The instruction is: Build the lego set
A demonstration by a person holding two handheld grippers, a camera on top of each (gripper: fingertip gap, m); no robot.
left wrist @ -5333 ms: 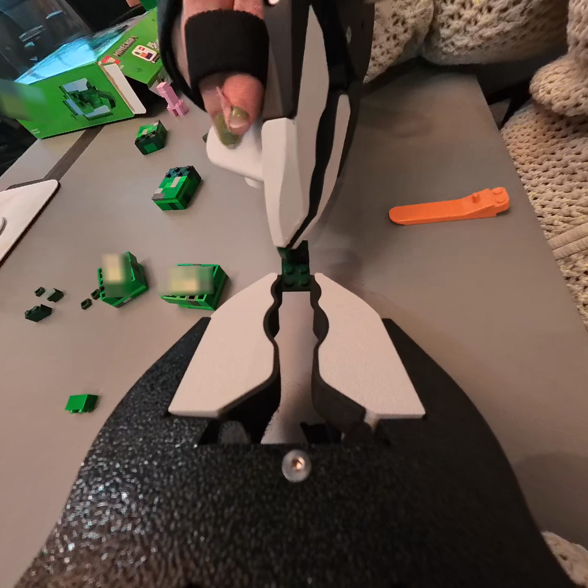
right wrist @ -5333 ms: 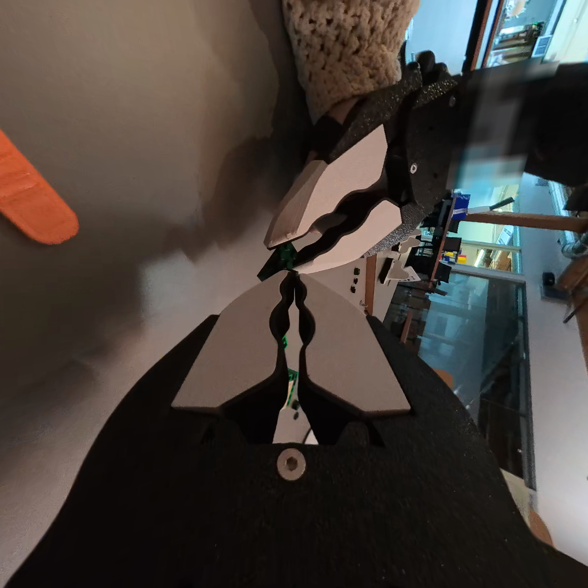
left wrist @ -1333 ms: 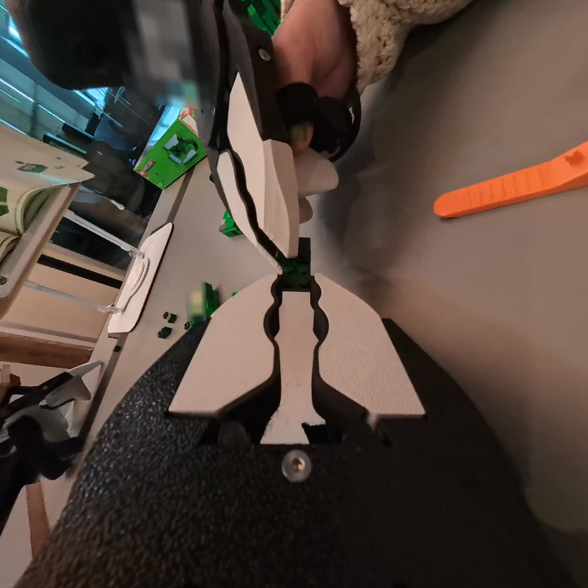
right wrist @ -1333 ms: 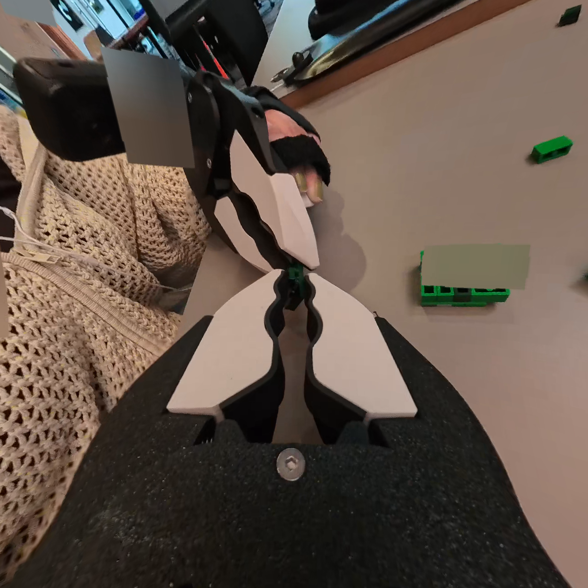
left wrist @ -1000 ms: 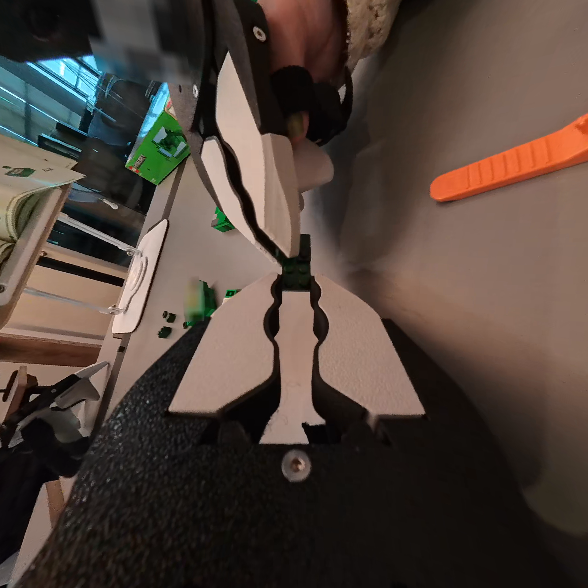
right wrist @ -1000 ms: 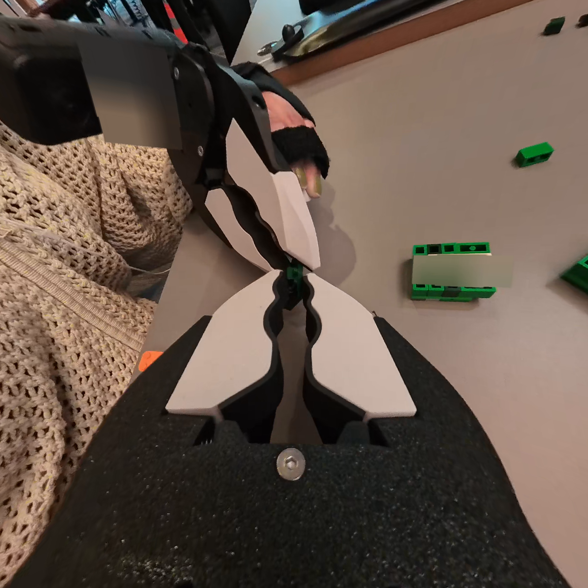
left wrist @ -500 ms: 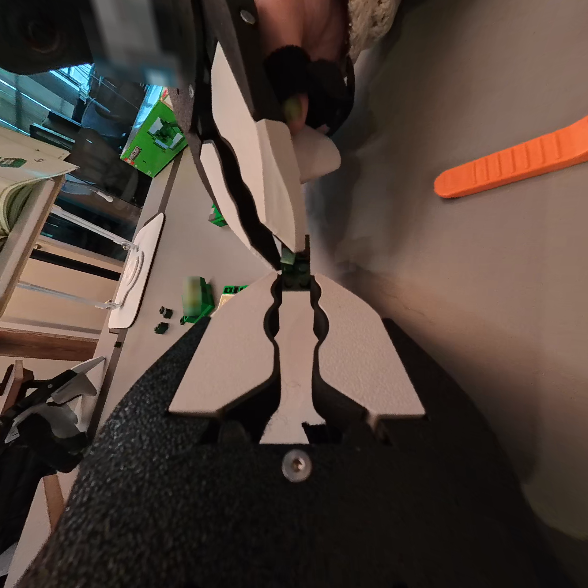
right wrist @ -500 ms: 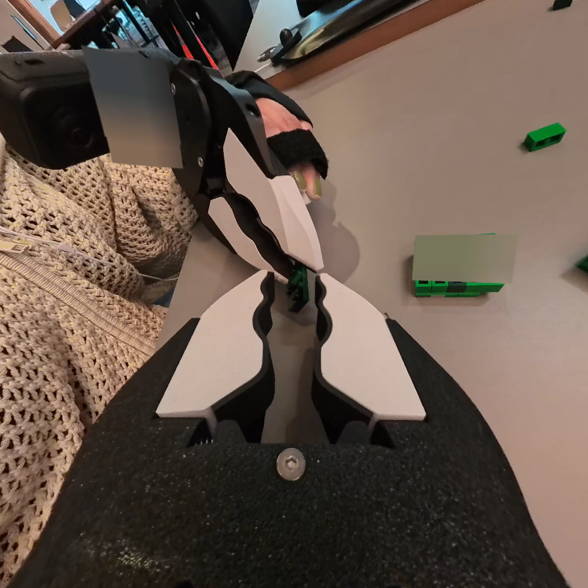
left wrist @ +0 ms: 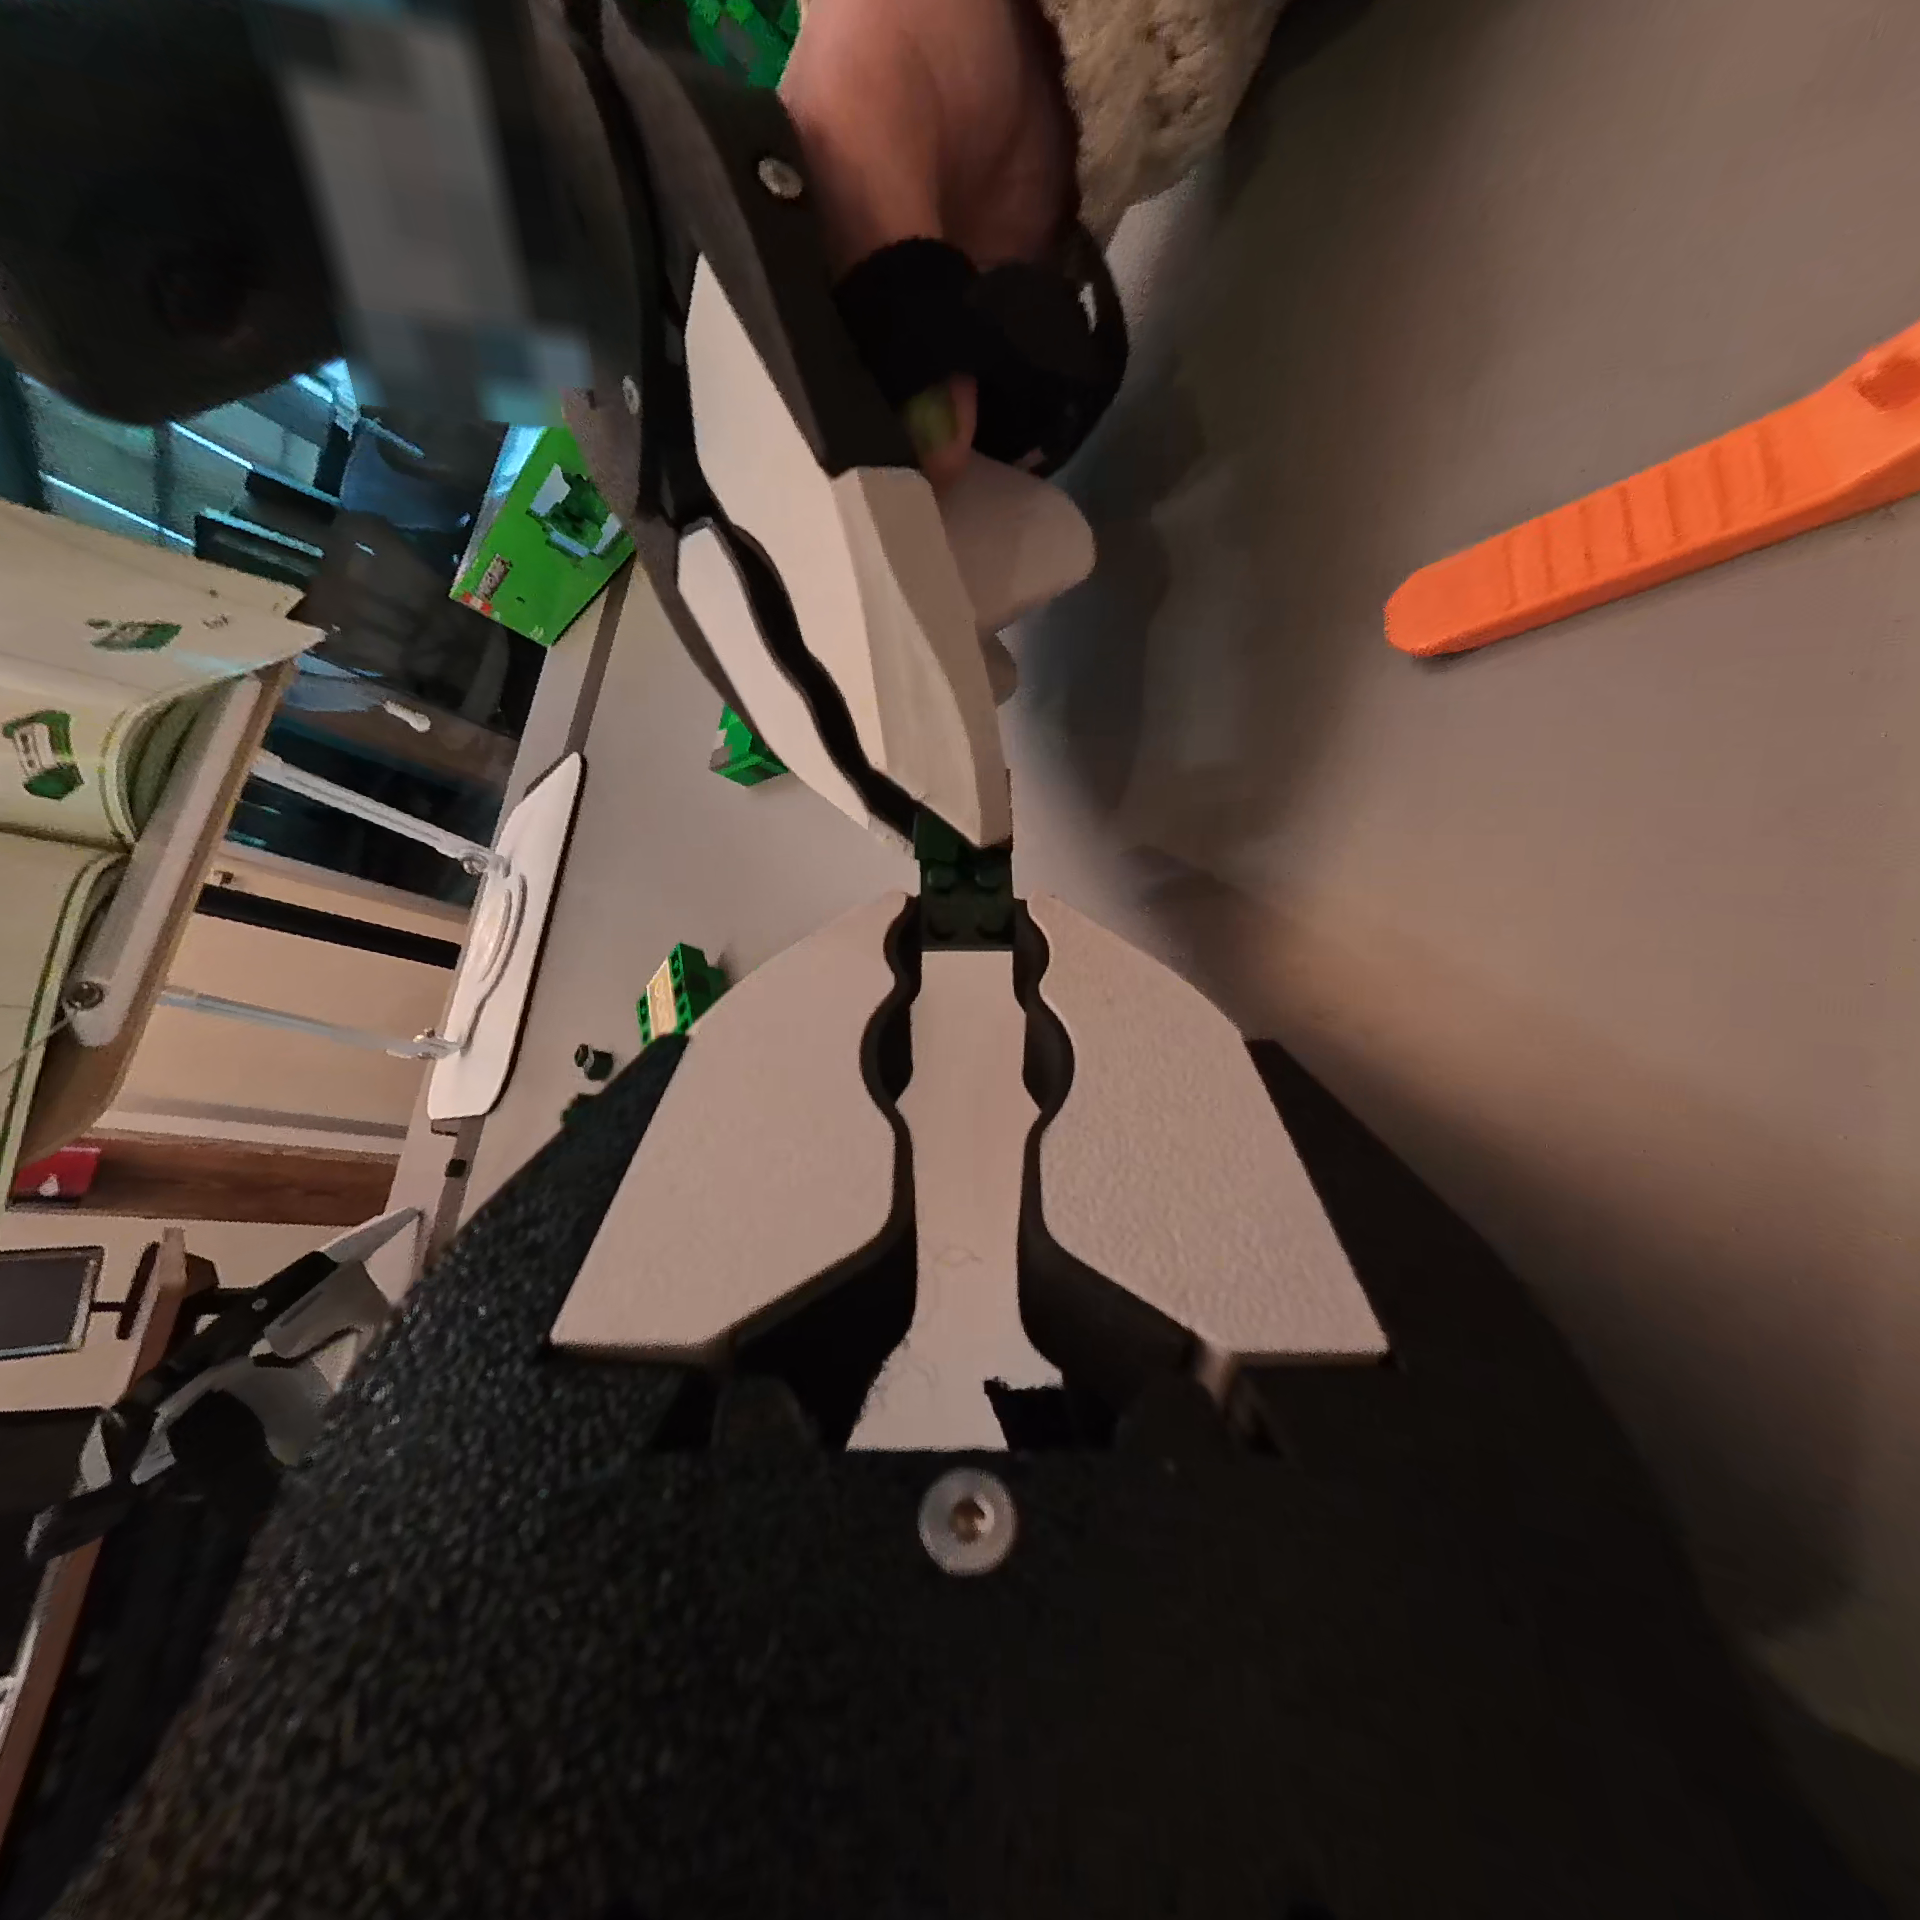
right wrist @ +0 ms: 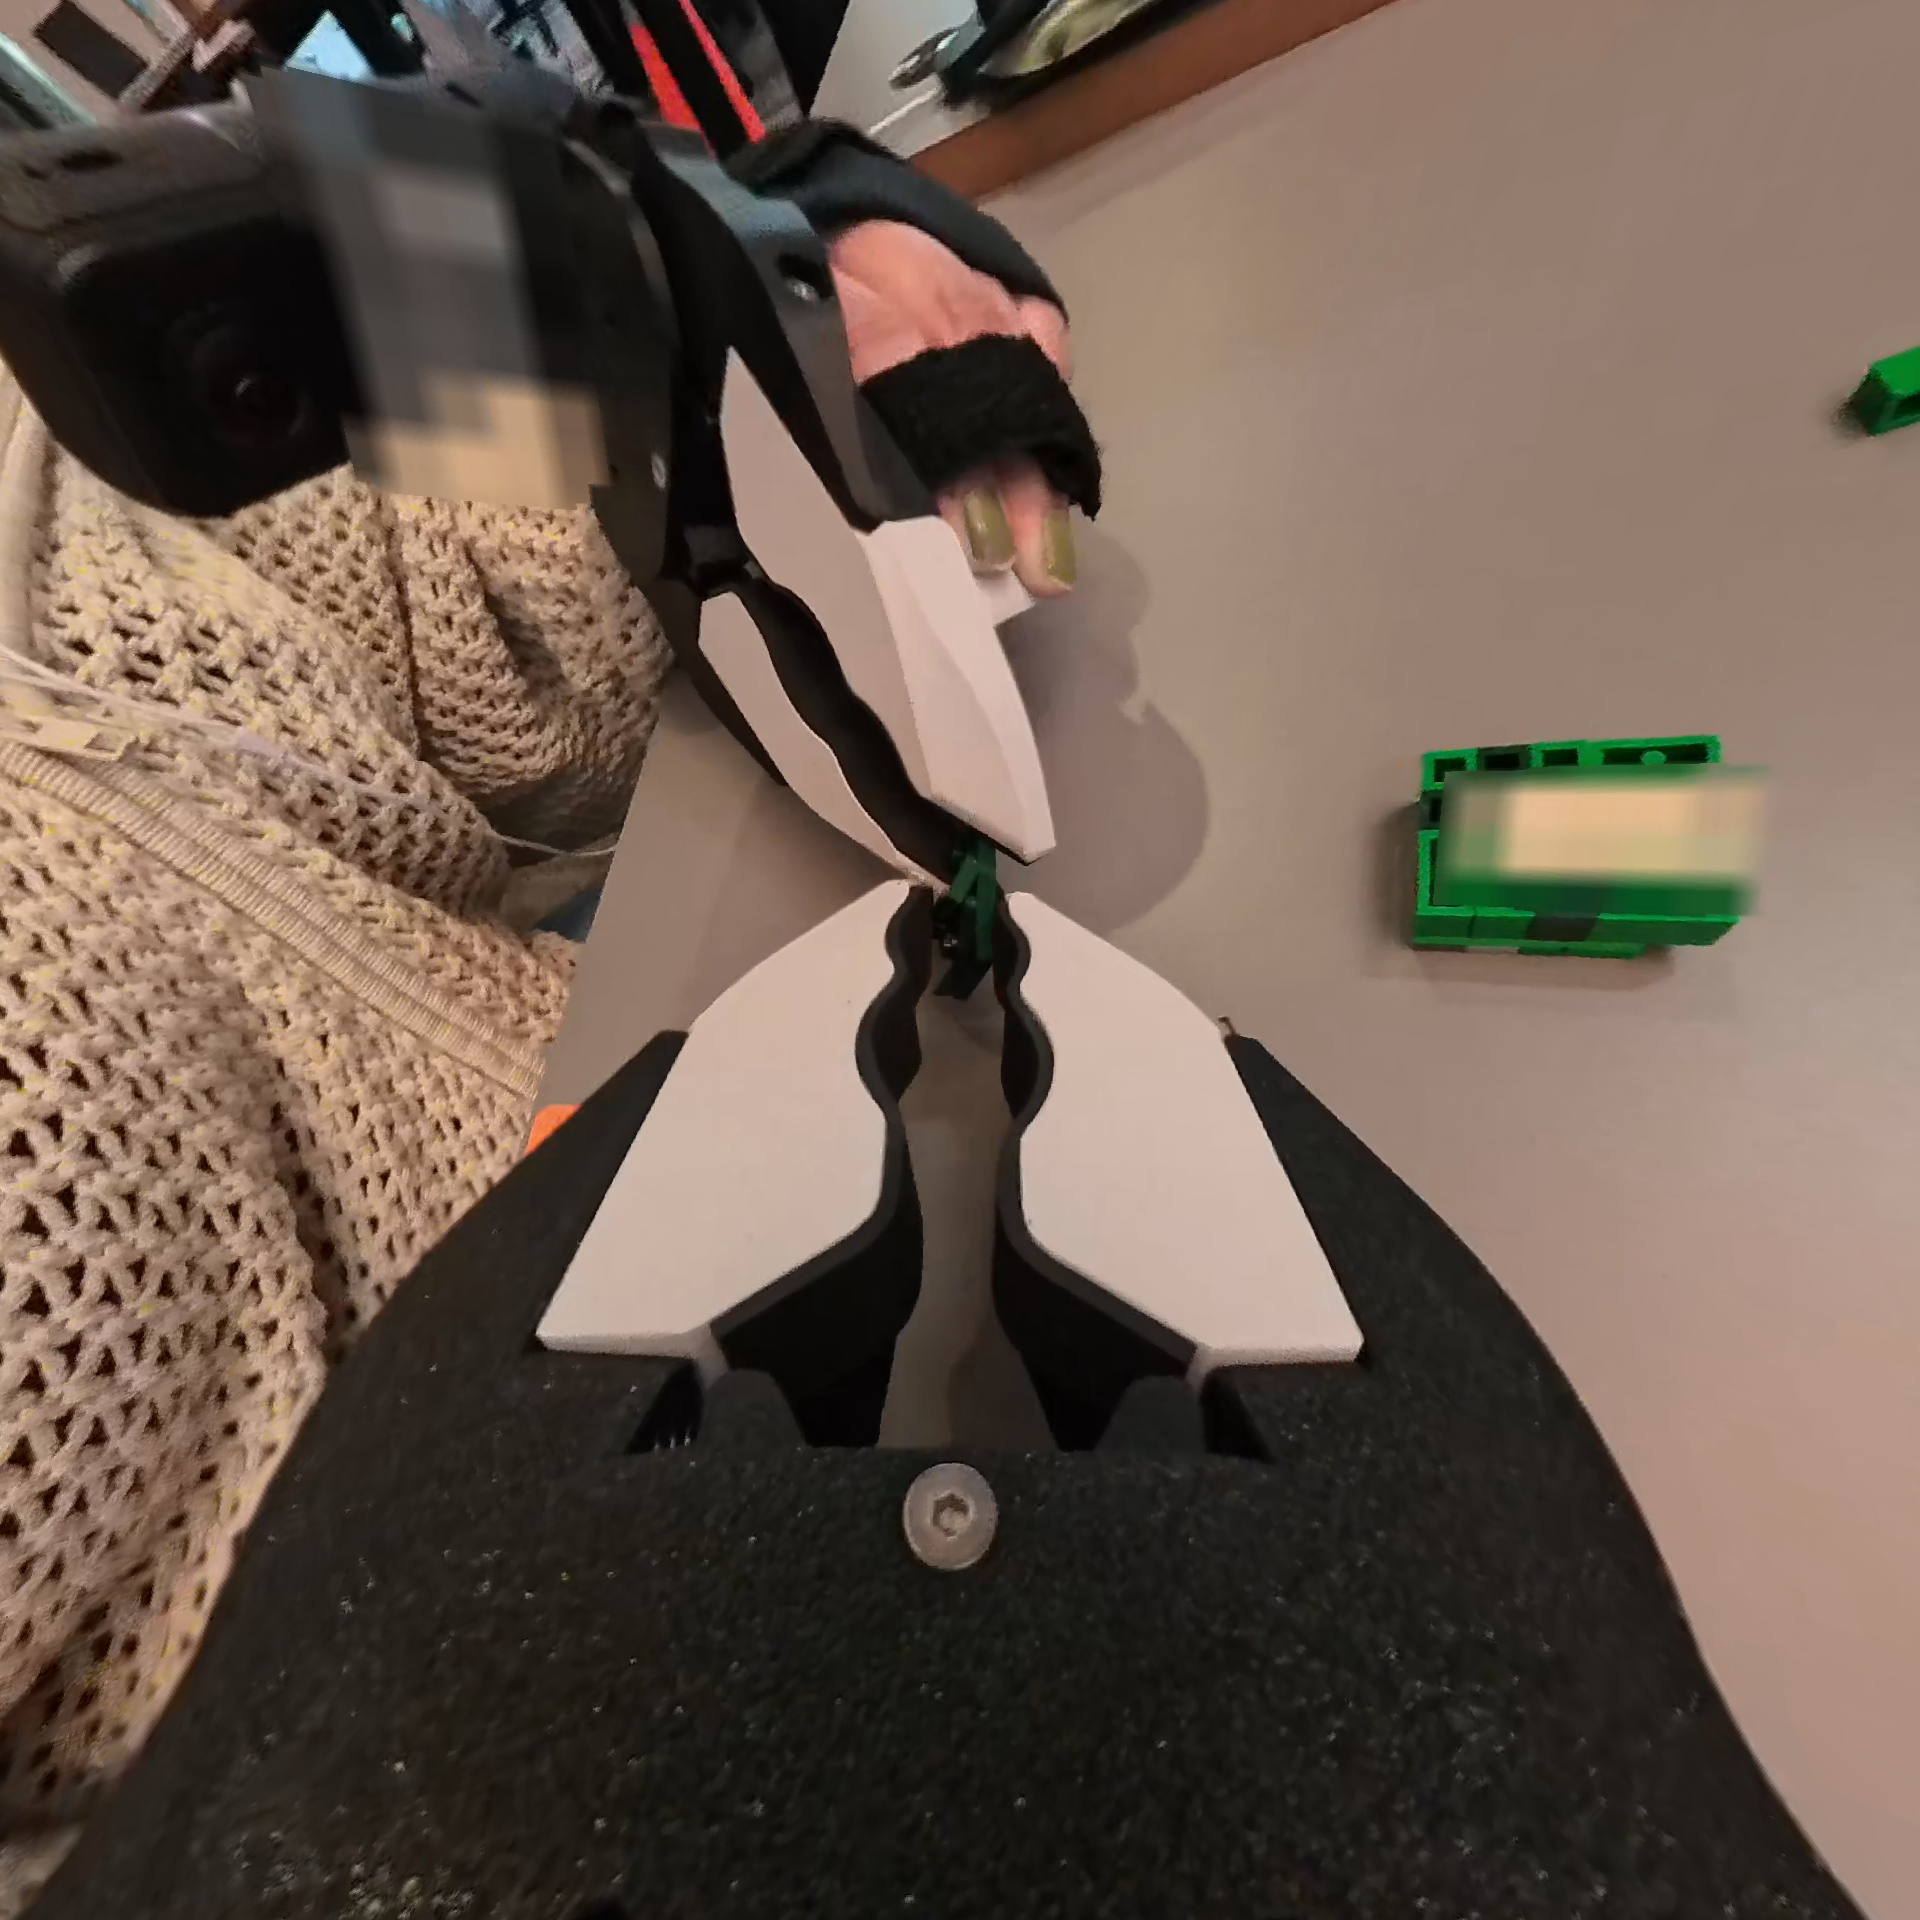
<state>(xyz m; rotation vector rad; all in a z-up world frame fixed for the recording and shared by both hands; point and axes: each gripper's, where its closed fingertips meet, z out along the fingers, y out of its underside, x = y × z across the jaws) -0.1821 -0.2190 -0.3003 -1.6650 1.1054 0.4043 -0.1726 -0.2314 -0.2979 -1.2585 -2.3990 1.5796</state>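
A small dark green lego piece (left wrist: 964, 914) is held in the air between the two grippers, tip to tip. My left gripper (left wrist: 966, 920) is shut on its near end. My right gripper (left wrist: 951, 826) comes down from above onto its far end. In the right wrist view, my right gripper (right wrist: 961, 920) has its jaws narrowed around the same dark green piece (right wrist: 971, 914), touching its sides. The left gripper (right wrist: 971, 847) reaches in from the upper left, shut on the piece's other end. A partly built bright green block (right wrist: 1538, 930) lies on the table to the right.
An orange brick separator (left wrist: 1662, 509) lies on the grey table (left wrist: 1558, 1039). Loose green bricks (left wrist: 677, 997), (right wrist: 1886, 395) lie farther out. A green box (left wrist: 540, 561) and a booklet on a stand (left wrist: 104, 727) sit at the far edge. A knitted sleeve (right wrist: 208, 935) fills the left. Left and right tips are no more than a few centimetres apart.
My right gripper opened off the dark green piece half a second ago and has now narrowed around it again. The left gripper kept its hold throughout.
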